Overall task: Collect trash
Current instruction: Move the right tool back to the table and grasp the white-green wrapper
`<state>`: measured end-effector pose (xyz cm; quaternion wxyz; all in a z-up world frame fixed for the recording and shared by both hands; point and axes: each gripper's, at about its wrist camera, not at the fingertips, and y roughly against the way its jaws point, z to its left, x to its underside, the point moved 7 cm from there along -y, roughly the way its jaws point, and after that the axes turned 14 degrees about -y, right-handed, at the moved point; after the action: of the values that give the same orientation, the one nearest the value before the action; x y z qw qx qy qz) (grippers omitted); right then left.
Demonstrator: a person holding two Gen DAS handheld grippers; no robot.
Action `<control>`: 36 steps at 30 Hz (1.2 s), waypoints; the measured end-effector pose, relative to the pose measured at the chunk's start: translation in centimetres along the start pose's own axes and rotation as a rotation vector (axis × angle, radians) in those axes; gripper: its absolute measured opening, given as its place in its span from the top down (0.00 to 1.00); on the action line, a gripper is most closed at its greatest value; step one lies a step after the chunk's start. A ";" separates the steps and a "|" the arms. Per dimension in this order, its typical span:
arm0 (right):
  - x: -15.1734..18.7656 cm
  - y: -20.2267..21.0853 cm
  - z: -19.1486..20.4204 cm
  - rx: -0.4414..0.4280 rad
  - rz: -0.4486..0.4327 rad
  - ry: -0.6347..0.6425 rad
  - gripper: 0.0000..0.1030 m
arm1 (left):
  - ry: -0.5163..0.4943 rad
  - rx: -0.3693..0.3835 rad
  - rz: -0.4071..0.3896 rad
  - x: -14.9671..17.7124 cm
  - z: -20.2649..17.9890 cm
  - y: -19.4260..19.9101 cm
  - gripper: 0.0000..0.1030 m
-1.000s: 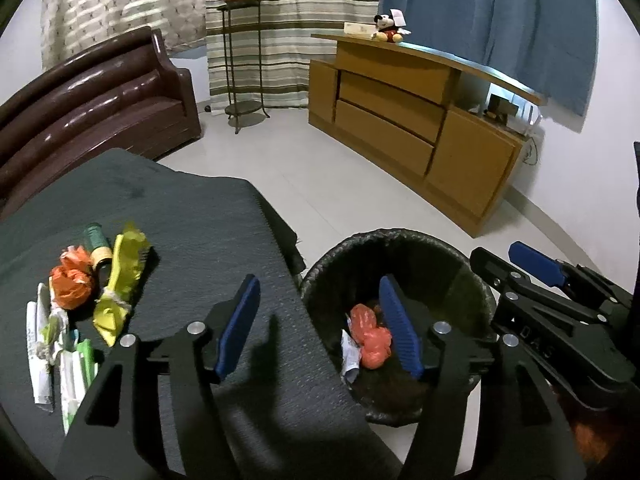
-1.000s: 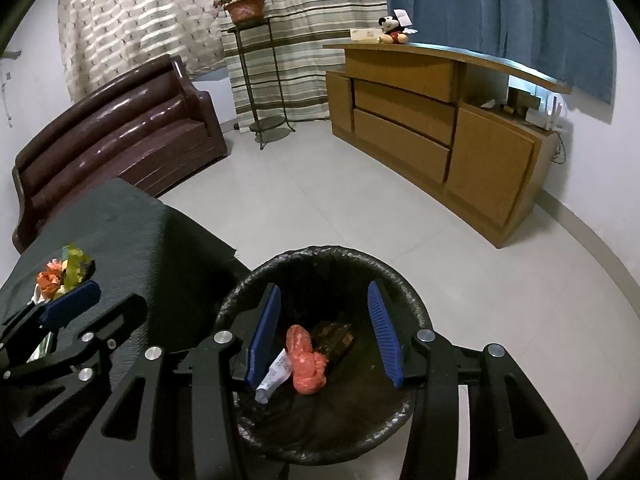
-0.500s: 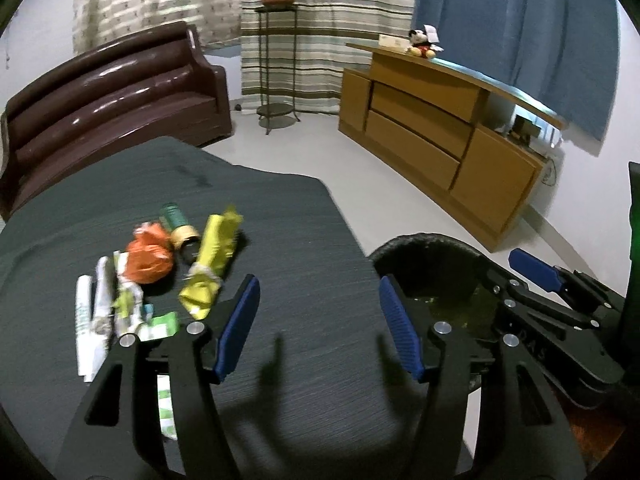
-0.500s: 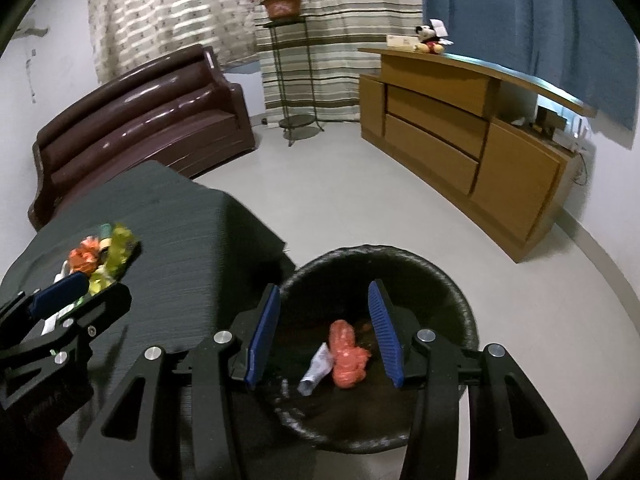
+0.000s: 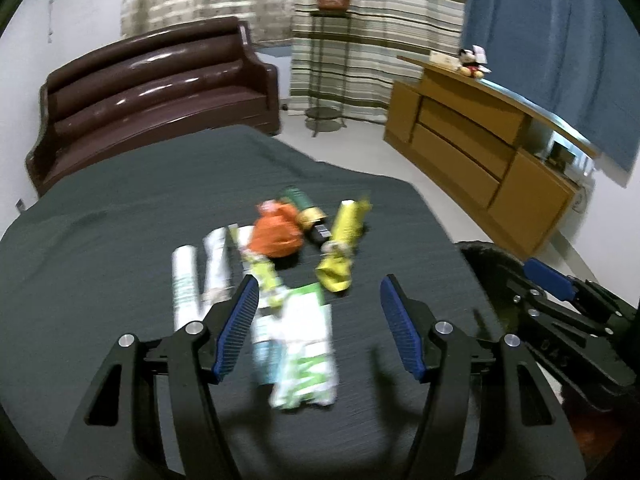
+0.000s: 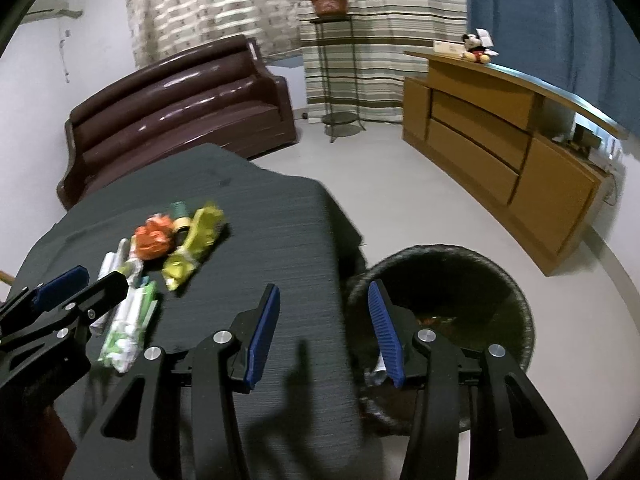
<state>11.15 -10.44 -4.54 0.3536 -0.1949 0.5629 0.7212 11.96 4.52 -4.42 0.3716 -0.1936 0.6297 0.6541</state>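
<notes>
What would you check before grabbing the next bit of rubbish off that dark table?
1. Left hand-held gripper open and empty: ok.
2. Right hand-held gripper open and empty: ok.
3. Rubbish left on the table: ok, orange bag, yellow wrapper, green-and-white packet.
4. Left gripper lined up over the packet: ok.
5. Bin beside the table, mouth unblocked: ok.
6. Picture sharp enough to aim: not ok, blurred.

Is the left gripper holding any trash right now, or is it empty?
Empty. The left gripper stands open above the green-and-white wrapper on the table, pads touching nothing.
</notes>
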 end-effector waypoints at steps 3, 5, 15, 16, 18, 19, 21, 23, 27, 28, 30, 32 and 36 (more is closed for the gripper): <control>0.5 0.0 1.7 -0.019 0.008 0.020 0.54 | 0.024 -0.028 0.010 1.0 2.1 0.5 0.40; 1.0 0.1 3.1 -0.033 0.015 0.037 0.54 | 0.041 -0.048 0.019 1.9 3.5 0.8 0.40; 3.6 -0.1 9.1 -0.101 0.058 0.122 0.54 | 0.108 -0.118 0.055 5.1 9.1 1.6 0.39; 3.9 -0.1 9.8 -0.108 0.063 0.132 0.54 | 0.113 -0.122 0.058 5.3 9.5 1.6 0.39; 4.5 -0.1 10.7 -0.118 0.072 0.144 0.52 | 0.126 -0.131 0.064 5.8 10.4 1.6 0.39; 4.8 -0.2 11.1 -0.123 0.078 0.149 0.52 | 0.132 -0.135 0.067 6.0 10.8 1.7 0.39; 5.3 -0.4 11.8 -0.130 0.092 0.157 0.51 | 0.141 -0.140 0.070 6.3 11.4 1.7 0.39; 5.8 -0.8 12.3 -0.135 0.110 0.164 0.51 | 0.149 -0.144 0.072 6.6 11.9 1.7 0.39; 6.4 -1.4 12.8 -0.123 0.130 0.174 0.51 | 0.158 -0.141 0.076 6.9 12.3 1.7 0.39; 6.4 -1.5 12.7 -0.123 0.133 0.173 0.51 | 0.160 -0.140 0.077 6.9 12.2 1.6 0.39; 6.6 -1.6 12.8 -0.113 0.138 0.179 0.51 | 0.162 -0.133 0.080 6.8 12.2 1.3 0.39; 6.7 -1.8 12.8 -0.109 0.147 0.180 0.51 | 0.162 -0.128 0.081 6.8 12.3 1.1 0.39; 7.1 -2.1 13.0 -0.108 0.160 0.180 0.51 | 0.166 -0.122 0.087 6.6 12.1 0.5 0.39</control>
<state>9.43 4.18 -6.99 0.2319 -0.2319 0.5666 0.7559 9.88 17.88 -7.22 0.2771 -0.2420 0.6251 0.6884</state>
